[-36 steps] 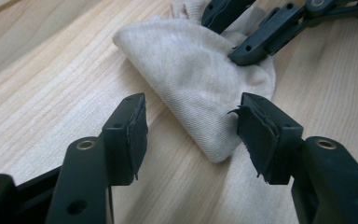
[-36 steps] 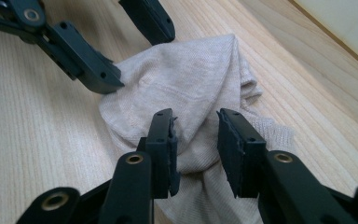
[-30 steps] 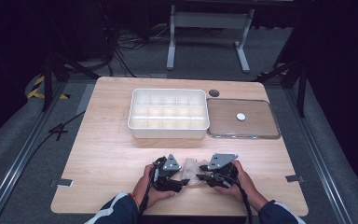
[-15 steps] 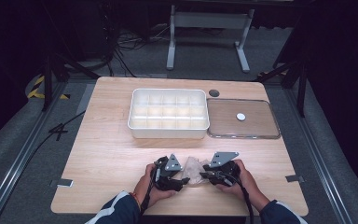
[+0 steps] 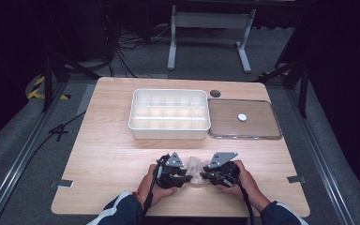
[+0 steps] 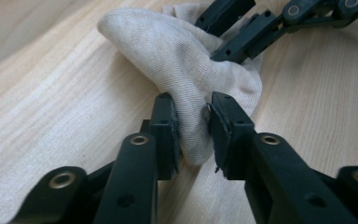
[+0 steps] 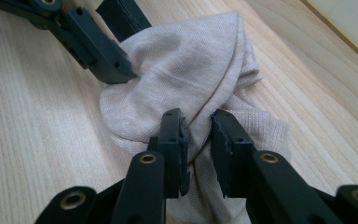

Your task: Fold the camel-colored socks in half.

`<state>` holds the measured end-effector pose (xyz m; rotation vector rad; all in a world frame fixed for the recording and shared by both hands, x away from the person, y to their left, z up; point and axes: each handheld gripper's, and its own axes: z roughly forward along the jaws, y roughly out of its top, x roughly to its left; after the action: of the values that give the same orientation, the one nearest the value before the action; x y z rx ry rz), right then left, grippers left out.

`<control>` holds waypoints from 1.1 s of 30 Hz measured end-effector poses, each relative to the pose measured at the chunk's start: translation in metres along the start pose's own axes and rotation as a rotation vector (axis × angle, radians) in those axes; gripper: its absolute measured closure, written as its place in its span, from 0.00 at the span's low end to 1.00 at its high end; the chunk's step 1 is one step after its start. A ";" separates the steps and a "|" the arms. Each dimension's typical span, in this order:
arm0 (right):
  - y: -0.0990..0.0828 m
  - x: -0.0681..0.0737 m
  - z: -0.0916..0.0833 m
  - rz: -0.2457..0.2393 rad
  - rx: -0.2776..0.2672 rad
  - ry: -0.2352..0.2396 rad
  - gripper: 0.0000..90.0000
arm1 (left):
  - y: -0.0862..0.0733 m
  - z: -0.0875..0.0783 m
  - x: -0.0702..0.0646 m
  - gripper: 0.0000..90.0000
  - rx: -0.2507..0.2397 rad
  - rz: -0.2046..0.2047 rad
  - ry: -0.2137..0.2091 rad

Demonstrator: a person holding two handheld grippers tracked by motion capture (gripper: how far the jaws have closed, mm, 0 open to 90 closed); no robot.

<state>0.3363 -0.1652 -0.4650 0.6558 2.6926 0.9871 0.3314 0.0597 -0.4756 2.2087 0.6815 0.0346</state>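
Near the front edge of the wooden table, a bunched beige knit cloth lies between the two grippers, possibly a sock, though the crumpled shape makes that hard to confirm. The left gripper, held in the person's left hand, has its jaws clamped on a fold of the cloth, the fabric pinched tight between the two pads. The right gripper, held in the right hand, likewise grips a fold of the same cloth from the opposite side, so the two sets of jaws face each other with the fabric bridging them and resting on the wood. Farther back on the table sits a white compartmented tray, and just beside it on its right lies a clear flat lid with a small white round thing on it
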 end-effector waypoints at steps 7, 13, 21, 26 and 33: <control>0.004 0.004 0.003 -0.014 0.006 -0.014 0.87 | 0.005 -0.006 -0.005 0.87 -0.054 0.020 0.007; 0.008 0.006 0.006 -0.004 0.005 -0.018 0.90 | 0.010 -0.010 -0.010 0.88 -0.092 0.044 -0.006; 0.011 0.009 0.009 -0.011 -0.007 -0.031 0.88 | 0.013 -0.011 -0.012 0.88 -0.134 0.050 -0.008; 0.011 0.010 0.011 -0.005 -0.016 -0.064 0.76 | 0.013 -0.011 -0.013 0.89 -0.131 0.054 0.000; 0.006 0.001 -0.012 -0.017 -0.072 -0.030 0.72 | 0.013 -0.016 -0.008 0.90 -0.125 0.046 0.021</control>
<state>0.3337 -0.1678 -0.4520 0.6271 2.6192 1.0557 0.3266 0.0598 -0.4542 2.1065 0.6229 0.1210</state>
